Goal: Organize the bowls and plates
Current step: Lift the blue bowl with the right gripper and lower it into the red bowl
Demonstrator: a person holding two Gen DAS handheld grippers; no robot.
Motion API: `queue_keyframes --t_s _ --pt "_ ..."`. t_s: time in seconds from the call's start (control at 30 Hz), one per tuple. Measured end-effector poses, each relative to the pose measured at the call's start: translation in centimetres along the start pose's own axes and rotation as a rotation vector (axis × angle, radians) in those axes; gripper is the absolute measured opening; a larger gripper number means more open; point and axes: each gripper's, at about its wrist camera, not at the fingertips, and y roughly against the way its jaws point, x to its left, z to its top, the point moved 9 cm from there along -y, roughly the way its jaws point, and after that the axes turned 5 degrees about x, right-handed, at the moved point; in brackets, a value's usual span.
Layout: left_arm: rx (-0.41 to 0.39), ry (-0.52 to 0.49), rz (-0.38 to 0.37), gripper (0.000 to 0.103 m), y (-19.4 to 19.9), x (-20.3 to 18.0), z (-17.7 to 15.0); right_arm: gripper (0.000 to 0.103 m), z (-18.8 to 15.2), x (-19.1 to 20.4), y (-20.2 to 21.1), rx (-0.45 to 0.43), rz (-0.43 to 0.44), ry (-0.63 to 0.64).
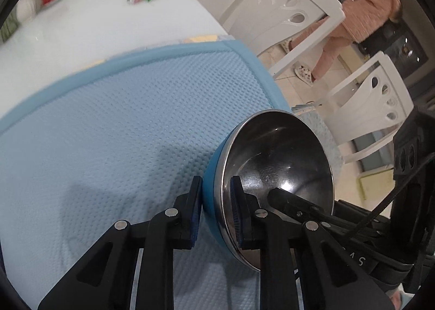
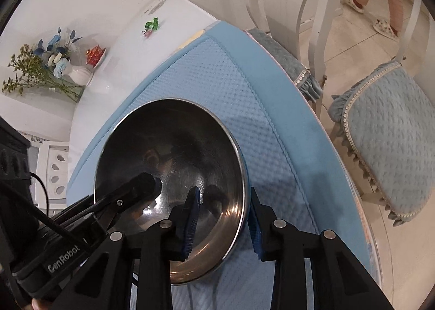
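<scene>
Both the left gripper [image 1: 216, 210] and right gripper [image 2: 224, 219] are clamped on opposite rims of the bowl [image 2: 174, 163] at the mat's [image 1: 108, 119] near right edge, so uneven lifting could tip it floorward.

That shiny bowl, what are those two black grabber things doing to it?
A person is holding a grabber in each hand, and both are pinching the same metal bowl by its rim, from opposite sides. The left gripper has one finger inside the bowl and one on its blue outside. The right gripper does the same on the other edge. The bowl is empty and tipped up on its side over the blue mat on the white table.
</scene>
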Motion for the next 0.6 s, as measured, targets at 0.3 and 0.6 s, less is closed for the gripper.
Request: queue_keyframes --t_s 0.3,0.6 --pt "-0.103 -0.055 0.156 0.015 7.0 -2.4 -1.9 0.033 -2.8 2.2 4.2 0.001 0.082 -0.002" --pt "-0.177 -0.005 0.16 0.015 12.9 -3.4 -5.5 0.033 -6.6 5.1 9.1 -0.018 0.088 0.056"
